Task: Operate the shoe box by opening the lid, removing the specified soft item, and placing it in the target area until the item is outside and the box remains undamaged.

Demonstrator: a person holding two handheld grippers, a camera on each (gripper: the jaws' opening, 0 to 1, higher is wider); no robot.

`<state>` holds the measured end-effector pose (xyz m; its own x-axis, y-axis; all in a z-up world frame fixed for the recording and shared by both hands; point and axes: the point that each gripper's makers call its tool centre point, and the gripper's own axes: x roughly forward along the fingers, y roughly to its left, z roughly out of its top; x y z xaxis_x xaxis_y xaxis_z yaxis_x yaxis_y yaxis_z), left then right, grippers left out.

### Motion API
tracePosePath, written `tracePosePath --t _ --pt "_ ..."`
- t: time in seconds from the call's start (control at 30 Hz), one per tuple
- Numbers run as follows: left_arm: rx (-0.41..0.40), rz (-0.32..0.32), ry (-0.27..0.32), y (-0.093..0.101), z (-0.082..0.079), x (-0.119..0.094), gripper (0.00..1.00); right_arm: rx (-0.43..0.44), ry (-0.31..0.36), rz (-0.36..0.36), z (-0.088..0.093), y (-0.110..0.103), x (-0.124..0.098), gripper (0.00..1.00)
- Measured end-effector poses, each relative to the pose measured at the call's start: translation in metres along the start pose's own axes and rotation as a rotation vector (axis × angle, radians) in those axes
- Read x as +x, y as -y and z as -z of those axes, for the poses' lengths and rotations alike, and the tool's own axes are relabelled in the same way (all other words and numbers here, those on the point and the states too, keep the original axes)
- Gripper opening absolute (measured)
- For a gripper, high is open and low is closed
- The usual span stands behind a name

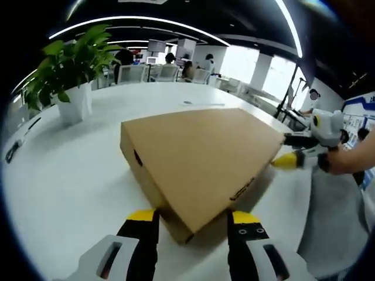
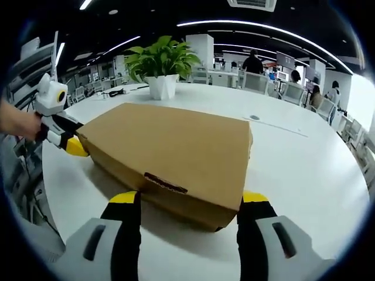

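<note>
A closed brown cardboard shoe box (image 1: 199,155) lies flat on the round white table (image 1: 70,181), its lid down. My left gripper (image 1: 194,218) is open, and its yellow-tipped jaws straddle the box's near corner. In the right gripper view the box (image 2: 176,149) shows a small cut-out on its near side. There my right gripper (image 2: 189,199) is open, its jaws either side of that end. The right gripper (image 1: 293,153) reaches in at the box's far right corner, held by a hand. At the opposite corner the left gripper (image 2: 65,140) appears. The box's contents are hidden.
A potted green plant (image 1: 70,70) in a white pot stands on the table behind the box. A thin flat item (image 2: 275,124) lies on the table beyond the box. People, chairs and desks fill the office background. The table edge curves close on both sides.
</note>
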<state>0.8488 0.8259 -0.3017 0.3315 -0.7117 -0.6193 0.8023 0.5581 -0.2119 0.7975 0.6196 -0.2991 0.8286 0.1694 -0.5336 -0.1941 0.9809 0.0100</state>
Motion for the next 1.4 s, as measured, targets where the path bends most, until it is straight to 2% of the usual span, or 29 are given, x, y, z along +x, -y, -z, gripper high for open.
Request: tracePosePath --t 0.17,0.3,0.47,0.57,0.63,0.73,1.4 --pt "0.01 -0.011 -0.001 0.001 -0.001 0.002 0.47 -0.003 0.013 0.007 0.002 0.003 0.001 0.63" --pt "0.009 -0.024 0.019 -0.002 0.0 0.002 0.48 0.007 -0.028 0.01 0.016 0.006 0.001 0.59" --pt "-0.007 -0.035 0.03 -0.003 0.001 0.003 0.49 -0.011 -0.044 0.029 0.025 0.009 0.002 0.53" --pt "-0.015 -0.036 0.026 0.0 0.002 0.003 0.5 -0.019 -0.038 0.044 0.024 0.013 0.003 0.51" --pt "-0.017 -0.038 0.024 0.001 0.003 0.003 0.5 -0.058 -0.023 0.063 0.023 0.016 0.003 0.49" --pt "-0.029 -0.038 0.02 0.0 0.006 0.004 0.5 -0.054 -0.003 0.066 0.02 0.016 0.002 0.44" --pt "-0.057 -0.045 0.029 0.0 0.007 -0.002 0.48 -0.074 0.084 0.099 0.006 0.015 -0.01 0.41"
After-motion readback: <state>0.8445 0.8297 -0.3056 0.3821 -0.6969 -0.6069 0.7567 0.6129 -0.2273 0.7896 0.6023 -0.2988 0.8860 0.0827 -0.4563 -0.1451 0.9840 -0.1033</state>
